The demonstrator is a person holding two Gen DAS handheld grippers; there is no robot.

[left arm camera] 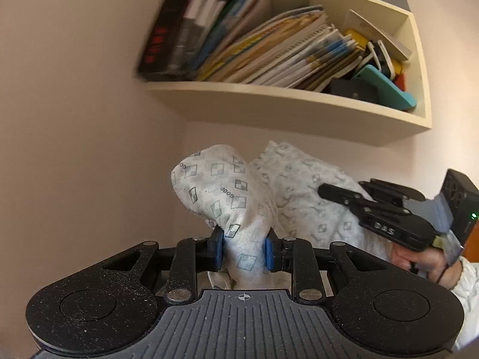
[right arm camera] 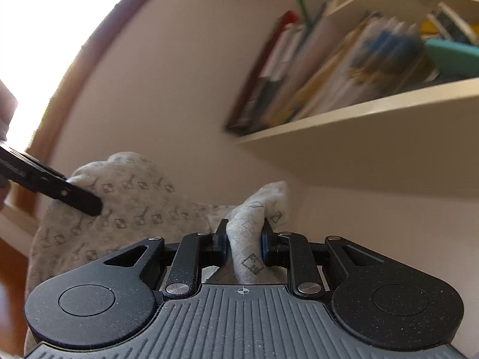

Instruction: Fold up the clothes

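Observation:
A white garment (left arm camera: 215,185) printed with small grey-green squares hangs lifted in front of a pale wall. My left gripper (left arm camera: 244,249) is shut on a bunched fold of it, the blue pads pressing both sides. In the right wrist view, my right gripper (right arm camera: 244,240) is shut on another bunched fold of the garment (right arm camera: 134,197). The cloth stretches between the two grippers. The right gripper (left arm camera: 329,191) shows at the right of the left wrist view, held by a hand (left arm camera: 419,260) in a white sleeve. The left gripper's finger (right arm camera: 83,203) lies against the cloth at the left of the right wrist view.
A cream wall shelf (left arm camera: 284,107) hangs just above the garment, packed with leaning books and booklets (left arm camera: 269,45) and a teal case (left arm camera: 386,86). A bright window (right arm camera: 45,15) with a wooden frame (right arm camera: 86,68) lies to the left.

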